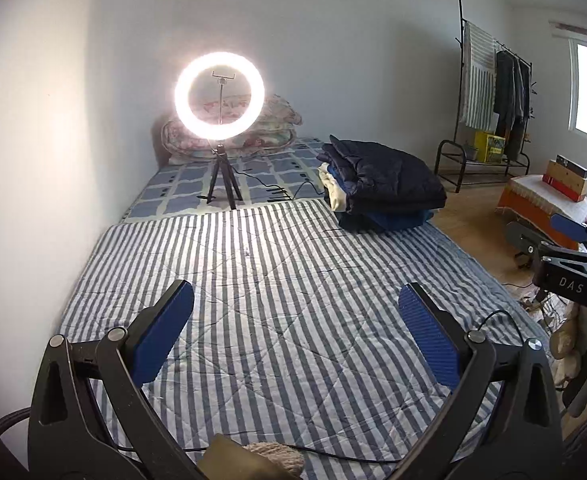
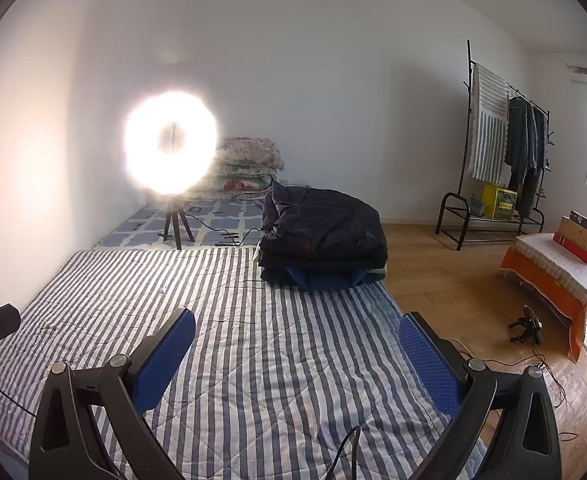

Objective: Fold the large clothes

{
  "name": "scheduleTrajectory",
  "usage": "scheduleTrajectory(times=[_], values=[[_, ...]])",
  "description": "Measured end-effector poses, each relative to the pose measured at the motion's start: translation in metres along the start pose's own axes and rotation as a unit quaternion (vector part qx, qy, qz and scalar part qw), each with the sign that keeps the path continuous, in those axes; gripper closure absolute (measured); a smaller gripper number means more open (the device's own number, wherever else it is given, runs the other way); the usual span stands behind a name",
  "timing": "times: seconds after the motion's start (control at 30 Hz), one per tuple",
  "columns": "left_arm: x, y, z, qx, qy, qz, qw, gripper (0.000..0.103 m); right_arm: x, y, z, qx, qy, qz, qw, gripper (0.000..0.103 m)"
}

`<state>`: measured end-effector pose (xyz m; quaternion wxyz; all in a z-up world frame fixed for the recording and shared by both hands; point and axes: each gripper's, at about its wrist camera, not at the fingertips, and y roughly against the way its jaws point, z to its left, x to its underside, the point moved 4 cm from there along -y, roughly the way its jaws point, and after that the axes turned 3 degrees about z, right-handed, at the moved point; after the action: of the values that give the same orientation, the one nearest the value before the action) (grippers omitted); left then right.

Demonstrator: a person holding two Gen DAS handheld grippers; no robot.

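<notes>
A pile of folded clothes [image 1: 381,186] lies at the far right of the striped blue-and-white quilt [image 1: 277,280], a dark navy padded jacket on top, blue and cream garments under it. It also shows in the right wrist view [image 2: 325,236] on the quilt [image 2: 253,340]. My left gripper [image 1: 293,336] is open and empty above the near part of the quilt. My right gripper [image 2: 297,360] is open and empty above the quilt's near right part. The right gripper also shows at the right edge of the left wrist view [image 1: 569,240].
A lit ring light on a tripod [image 1: 221,136] stands mid-bed with its cable trailing right. Floral pillows [image 1: 253,132] are stacked behind it. A clothes rack [image 2: 501,152], an orange-draped stool with boxes [image 2: 561,268] and a small tripod [image 2: 527,328] stand on the wooden floor to the right.
</notes>
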<state>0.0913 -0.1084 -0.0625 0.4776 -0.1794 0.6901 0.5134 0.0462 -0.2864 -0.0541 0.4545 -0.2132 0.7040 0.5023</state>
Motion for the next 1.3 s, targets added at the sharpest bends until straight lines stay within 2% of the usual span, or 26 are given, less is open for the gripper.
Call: scheduleTrajectory(times=[1.3], values=[[-0.0010,0.0036,-0.0034,-0.008,-0.009,-0.011,0.9999,0.000,0.0058,-0.0099,0.0008,-0.005,0.000,0.015,1.000,0.000]])
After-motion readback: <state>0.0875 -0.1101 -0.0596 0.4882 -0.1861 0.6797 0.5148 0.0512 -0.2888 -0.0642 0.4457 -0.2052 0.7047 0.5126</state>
